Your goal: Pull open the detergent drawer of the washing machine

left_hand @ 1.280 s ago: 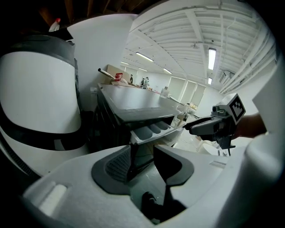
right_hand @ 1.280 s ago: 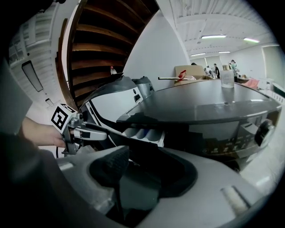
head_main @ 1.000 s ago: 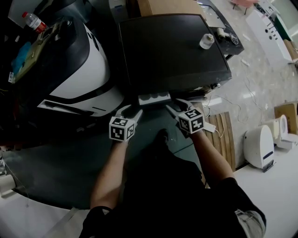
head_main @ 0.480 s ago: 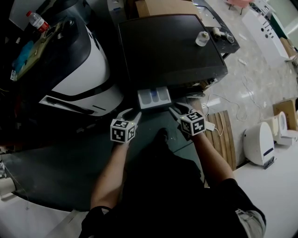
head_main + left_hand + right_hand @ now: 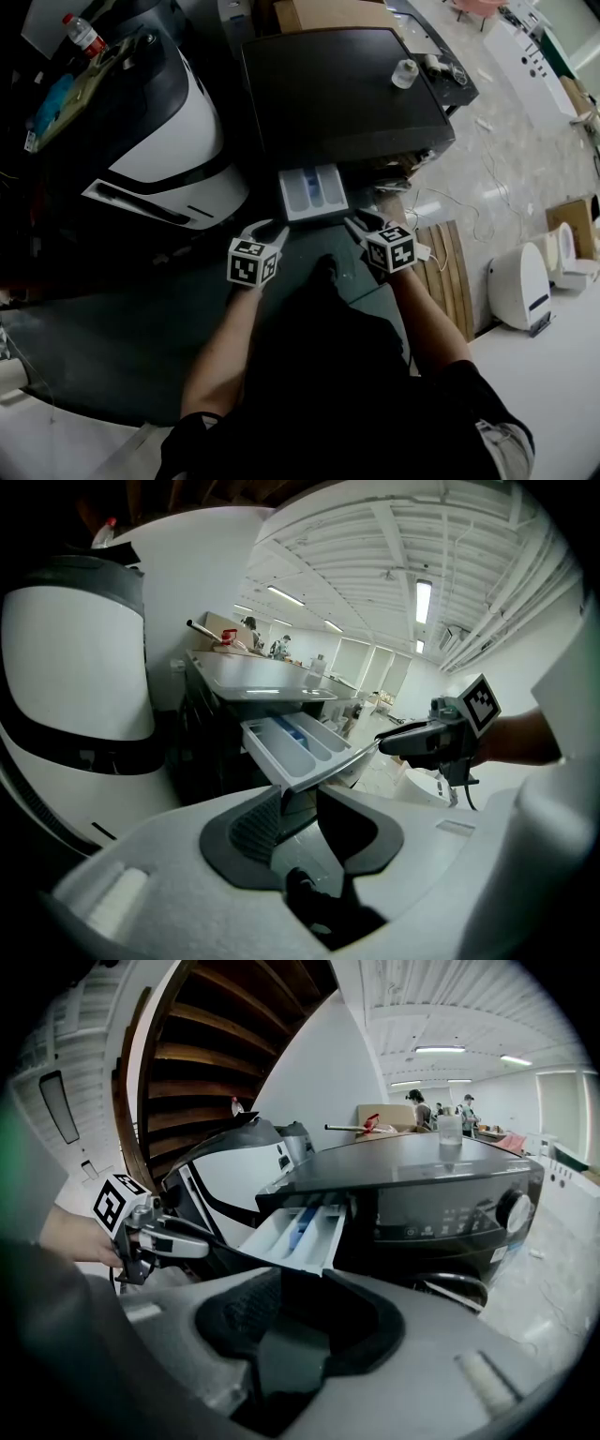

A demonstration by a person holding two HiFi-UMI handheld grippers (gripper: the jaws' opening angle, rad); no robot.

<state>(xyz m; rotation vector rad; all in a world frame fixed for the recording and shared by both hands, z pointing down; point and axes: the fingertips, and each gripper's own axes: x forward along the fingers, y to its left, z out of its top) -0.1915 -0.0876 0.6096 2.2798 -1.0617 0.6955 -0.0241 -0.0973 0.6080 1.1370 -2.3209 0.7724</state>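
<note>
The dark washing machine (image 5: 347, 94) stands ahead of me, and its white detergent drawer (image 5: 313, 193) juts out from the front top left. Blue inserts show in its compartments (image 5: 298, 735). My left gripper (image 5: 269, 229) holds the drawer front's left corner, and the panel edge sits between its pads (image 5: 298, 797); its jaws have just been closing. My right gripper (image 5: 362, 223) is on the right corner, with the panel between its jaws (image 5: 300, 1283); those jaws closed within the last second too. Each gripper shows in the other's view: the right gripper (image 5: 417, 741) and the left gripper (image 5: 173, 1241).
A large white-and-black rounded machine (image 5: 173, 131) stands close on the left. A small jar (image 5: 404, 72) sits on the washer's top. A wooden pallet (image 5: 448, 272), cables and a white appliance (image 5: 521, 295) lie on the floor at the right. The washer's dial (image 5: 514, 1210) is at its front right.
The drawer has slid well out of the washer toward me. Both grippers moved back with it, staying on its front corners.
</note>
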